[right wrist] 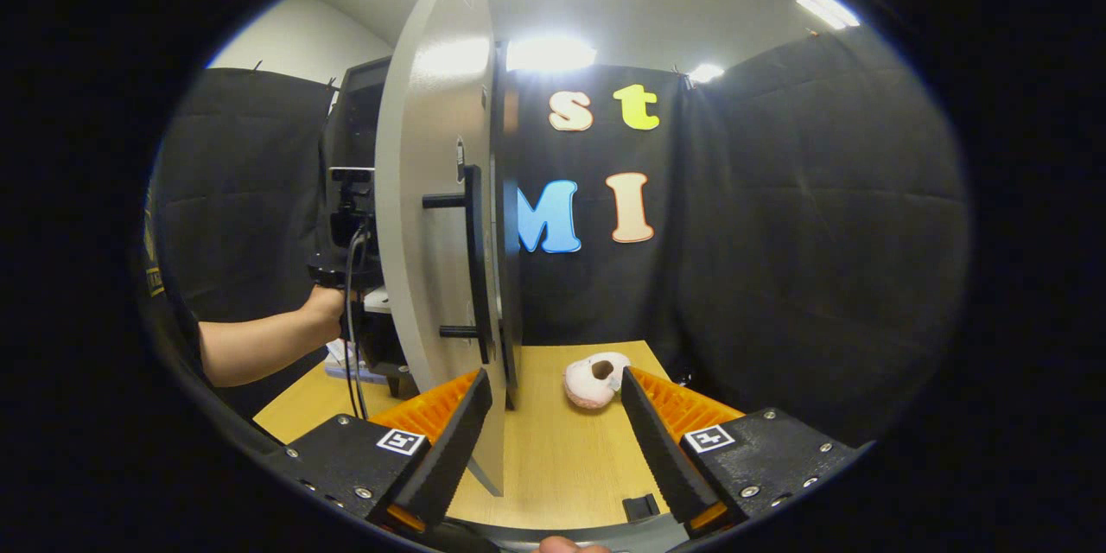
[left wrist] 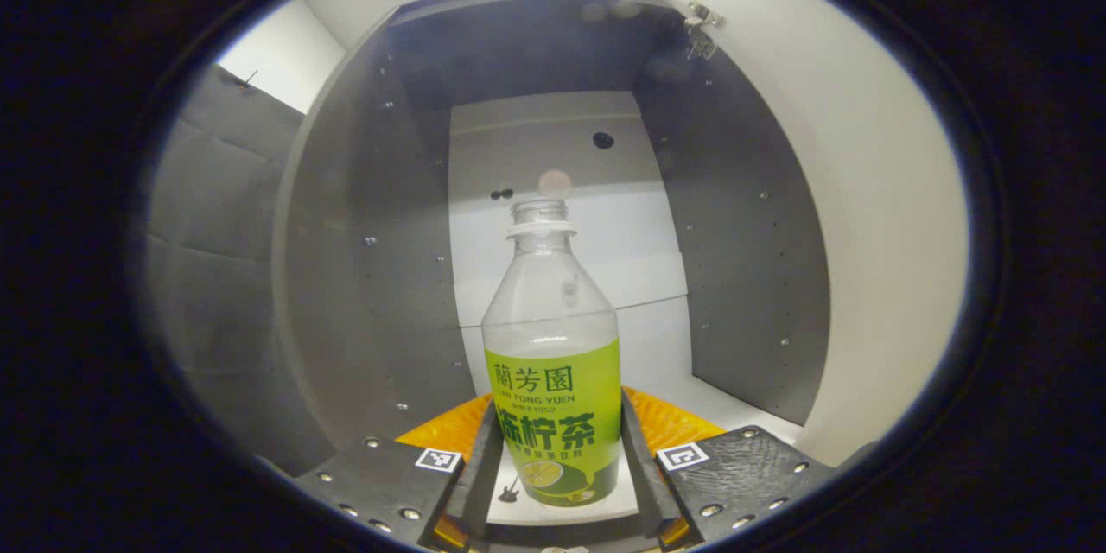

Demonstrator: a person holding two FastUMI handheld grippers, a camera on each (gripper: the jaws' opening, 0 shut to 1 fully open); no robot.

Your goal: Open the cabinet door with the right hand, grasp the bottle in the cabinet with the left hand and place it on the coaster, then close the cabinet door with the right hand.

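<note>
Left gripper view: the bottle [left wrist: 553, 363] is seen upright inside the open cabinet [left wrist: 363, 276], long axis vertical, cap off, set dead ahead between the left gripper [left wrist: 553, 484] fingers. Both fingers [left wrist: 479, 467] are laid along the label's sides, apparently touching; a firm squeeze cannot be confirmed, so the grasp is judged closing or just closed. A lift straight out toward the camera is what the next move calls for.

Right gripper view: the cabinet door [right wrist: 432, 216] is swung open, edge-on, with its handle [right wrist: 473, 263] up ahead. The right gripper [right wrist: 553, 449] is held wide apart, nothing gripped, the door's lower edge near its left finger [right wrist: 449, 441]. A pink object [right wrist: 594, 380], possibly the coaster, lies on the wooden table [right wrist: 553, 458]. The other hand [right wrist: 324, 307] is seen reaching behind the door.
</note>
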